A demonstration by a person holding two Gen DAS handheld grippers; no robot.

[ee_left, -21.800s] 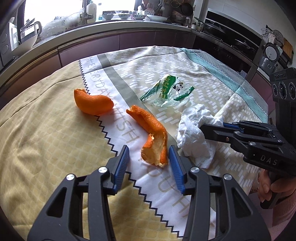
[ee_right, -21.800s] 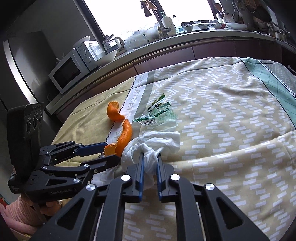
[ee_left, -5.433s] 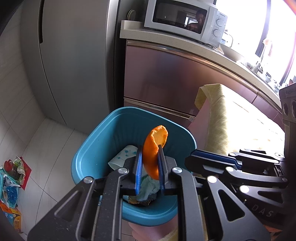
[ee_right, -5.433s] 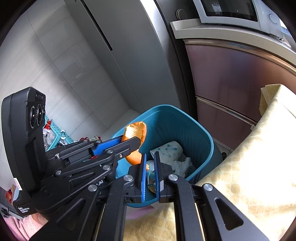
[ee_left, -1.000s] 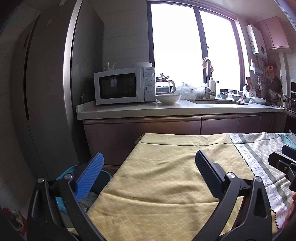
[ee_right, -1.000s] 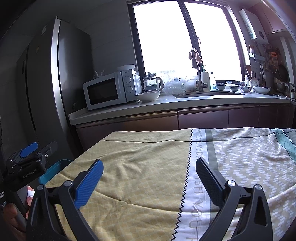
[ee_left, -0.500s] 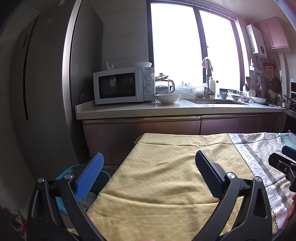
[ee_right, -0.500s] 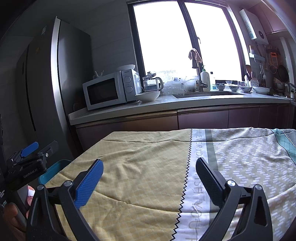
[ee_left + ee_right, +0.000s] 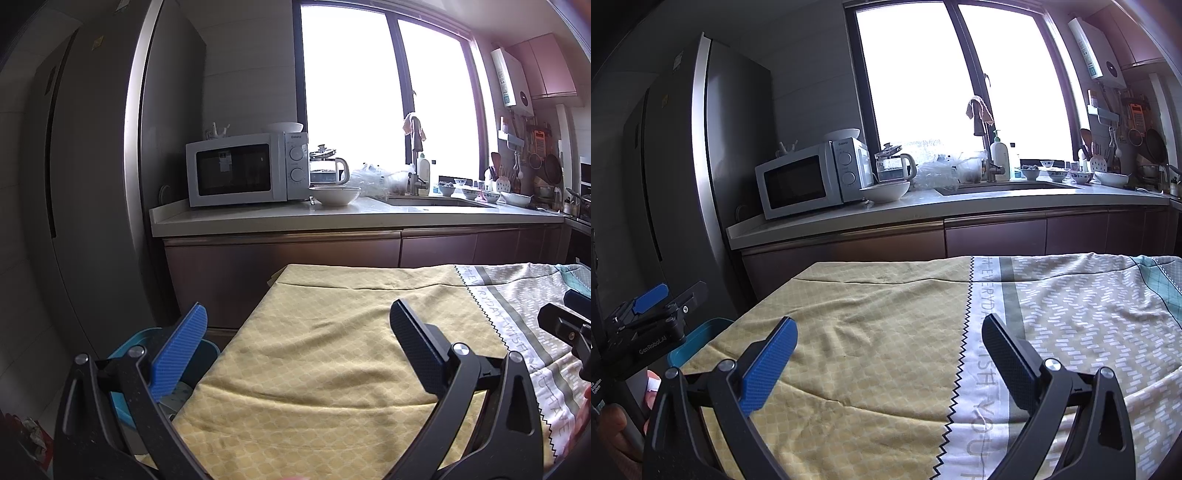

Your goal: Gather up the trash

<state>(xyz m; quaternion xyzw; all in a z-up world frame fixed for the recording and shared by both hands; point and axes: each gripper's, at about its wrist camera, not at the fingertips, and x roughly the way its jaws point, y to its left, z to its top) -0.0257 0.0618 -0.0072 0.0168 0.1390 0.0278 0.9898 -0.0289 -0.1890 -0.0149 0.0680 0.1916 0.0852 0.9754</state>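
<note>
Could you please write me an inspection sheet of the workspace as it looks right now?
Surface: tablecloth, yellow part wrinkled, patterned part to the right; no trash seen on it.
Job's things: teal bin on the floor at the table's left corner, contents mostly hidden.
Clutter: nothing seen on the table.
Grippers: left gripper open, empty; right gripper open, empty.
Cables: nothing seen.
Surroundings: fridge, microwave, white bowl, kettle, sink under a bright window.

Place: a home kitchen
Signs: microwave (image 9: pixel 246 169) and sink (image 9: pixel 436 202) on the counter (image 9: pixel 332 218), tall fridge (image 9: pixel 92 184), hanging utensils (image 9: pixel 1137 129), table with tablecloth (image 9: pixel 886 332)
</note>
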